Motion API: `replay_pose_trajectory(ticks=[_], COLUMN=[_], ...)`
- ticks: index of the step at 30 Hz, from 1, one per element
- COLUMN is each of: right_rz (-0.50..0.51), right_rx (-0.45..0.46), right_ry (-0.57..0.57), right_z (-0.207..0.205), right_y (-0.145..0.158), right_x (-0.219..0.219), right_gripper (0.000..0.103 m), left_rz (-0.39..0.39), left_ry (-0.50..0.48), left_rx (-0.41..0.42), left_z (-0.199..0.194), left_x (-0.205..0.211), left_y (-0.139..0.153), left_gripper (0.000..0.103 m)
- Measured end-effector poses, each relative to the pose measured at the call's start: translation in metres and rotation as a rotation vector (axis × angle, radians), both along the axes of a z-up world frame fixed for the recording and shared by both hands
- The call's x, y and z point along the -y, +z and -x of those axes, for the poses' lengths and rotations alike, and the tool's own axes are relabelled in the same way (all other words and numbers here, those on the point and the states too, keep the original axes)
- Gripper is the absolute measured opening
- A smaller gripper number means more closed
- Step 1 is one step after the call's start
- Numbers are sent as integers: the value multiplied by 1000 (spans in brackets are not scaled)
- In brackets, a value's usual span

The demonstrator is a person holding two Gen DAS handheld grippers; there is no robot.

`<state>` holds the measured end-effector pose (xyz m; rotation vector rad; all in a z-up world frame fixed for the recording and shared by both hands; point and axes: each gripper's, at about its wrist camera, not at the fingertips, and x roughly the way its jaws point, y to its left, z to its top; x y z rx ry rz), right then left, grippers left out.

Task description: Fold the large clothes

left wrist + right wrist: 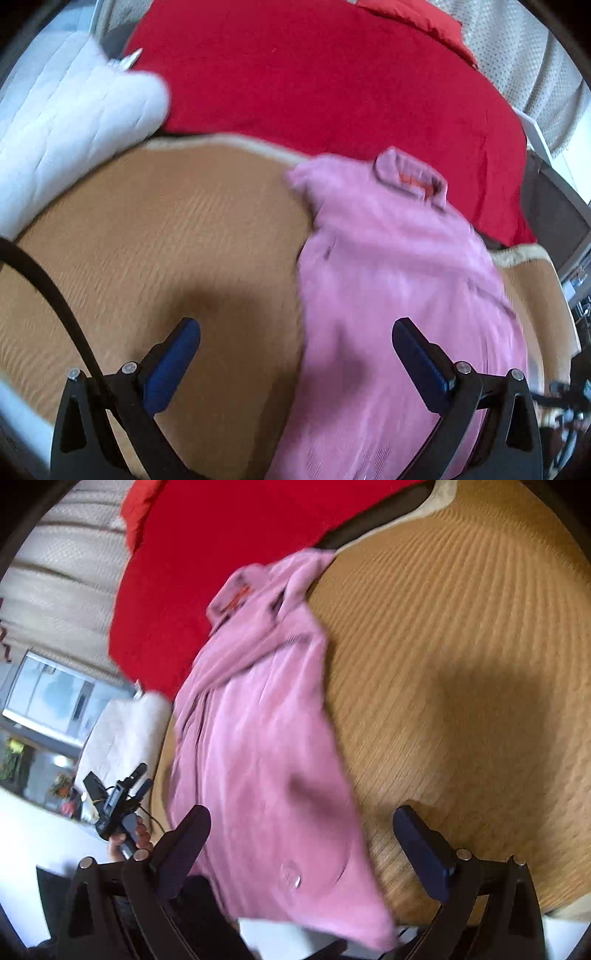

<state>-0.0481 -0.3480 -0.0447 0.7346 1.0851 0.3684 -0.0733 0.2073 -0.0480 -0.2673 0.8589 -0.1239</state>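
A pink collared garment (388,266) lies in a long folded strip on a tan woven mat (155,236), collar at the far end. It also shows in the right wrist view (258,738) on the same mat (461,646). My left gripper (295,328) is open and empty above the garment's left edge. My right gripper (301,816) is open and empty above the garment's near end. The left gripper (122,801) shows at the left of the right wrist view, held in a hand.
A red blanket (314,74) covers the bed beyond the mat. A white quilted pillow (66,129) lies at the left. A black cable (48,295) crosses the left wrist view. A pale curtain (62,572) and a window (55,698) are off the bed's side.
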Motion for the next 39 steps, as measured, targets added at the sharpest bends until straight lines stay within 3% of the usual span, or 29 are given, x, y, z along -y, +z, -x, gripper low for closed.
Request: replay_pose_trajectory(ticks=[5,11,15,16,18,21,23,29,32,35,37,38,39], right_rz=[-24,-26,-9,-4,12,51,96,148,181,213,260,278,286], right_rx=[5,1,-5,-6,-7,-6,-8,-23,-29,-19,-9,-7,-11], right_ry=[99,95,113,117,122,125,129,107,92,88,102,107,106], right_z=[3,14,31,31,35,34,35,42,44,50,55,55,56], right_y=[-9,-11,-12,-13,-13,-14,-12,-14,-14,-13,-11,-11,-11], right_x=[-23,-26,-31,-33,-36,-48,-55,-54,-50,-48,-55,-57,-57], right_gripper=[101,101,101,101,101,98,86,59,51,52,52,50,46], left_rz=[41,66,23,15,11,9,17,9,2,-32,-52,-61,-66], left_ry=[-84,-127,-149,-148,-152,-136,-145,-139,-135,-160,-178,-185,-184], left_rx=[-75,-163,-153,-166,-192,-237,-232,-222,-230,-223,-213,-216,-215], left_z=[55,63,72,72,71,72,75,83,81,79,82,83,84], left_x=[-6,13,26,26,28,26,26,30,37,49,58,62,64], left_y=[-17,-37,-40,-42,-47,-55,-54,-51,-53,-57,-57,-57,-57], left_gripper=[103,103,100,96,61,28,19,20,52,54,32,13,9])
